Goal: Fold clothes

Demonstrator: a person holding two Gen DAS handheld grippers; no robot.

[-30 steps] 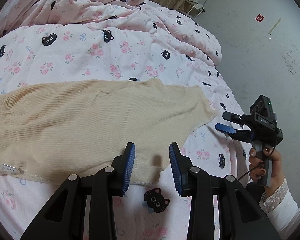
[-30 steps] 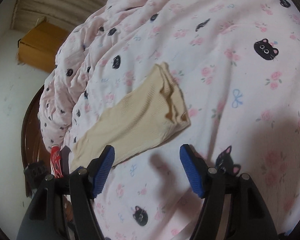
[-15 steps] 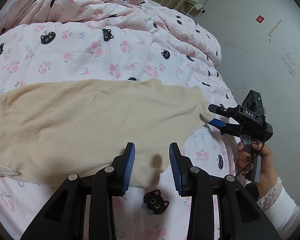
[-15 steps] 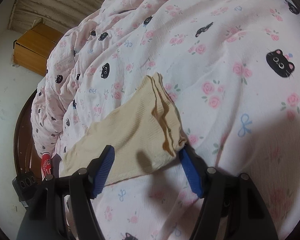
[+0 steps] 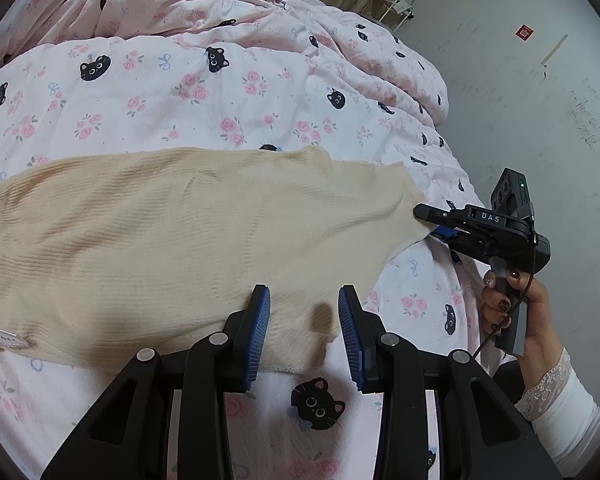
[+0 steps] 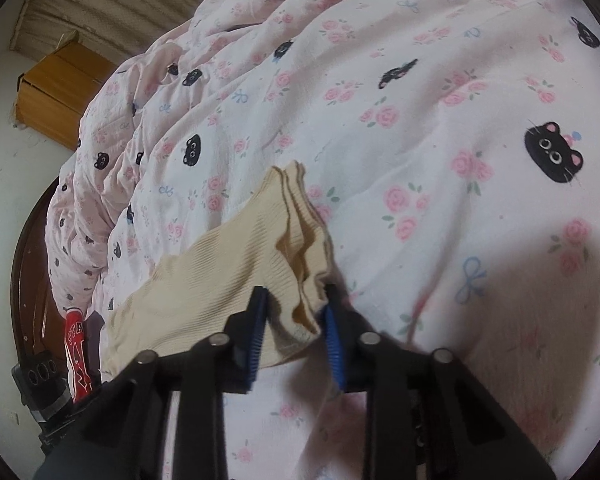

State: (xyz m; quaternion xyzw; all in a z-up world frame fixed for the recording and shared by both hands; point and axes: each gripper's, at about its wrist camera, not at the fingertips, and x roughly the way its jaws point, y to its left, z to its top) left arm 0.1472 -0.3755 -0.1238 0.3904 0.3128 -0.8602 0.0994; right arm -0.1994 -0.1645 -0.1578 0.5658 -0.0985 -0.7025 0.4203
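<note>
A beige ribbed garment [image 5: 172, 236] lies flat on the bed. My left gripper [image 5: 304, 320] is open, its blue pads either side of the garment's near hem. My right gripper [image 5: 424, 222] is at the garment's right end. In the right wrist view the right gripper [image 6: 296, 312] has its pads closing around the layered beige end [image 6: 304, 240], with cloth between them; a gap still shows between the pads.
A pink duvet with black cats and roses [image 5: 204, 92] covers the bed and bunches at the back. A white wall [image 5: 540, 92] is to the right. A wooden cabinet [image 6: 56, 88] and dark bed frame [image 6: 24, 264] show at the left.
My right gripper moved in to the garment's right end and its jaws narrowed around the layered edge. My left gripper stayed over the near hem.
</note>
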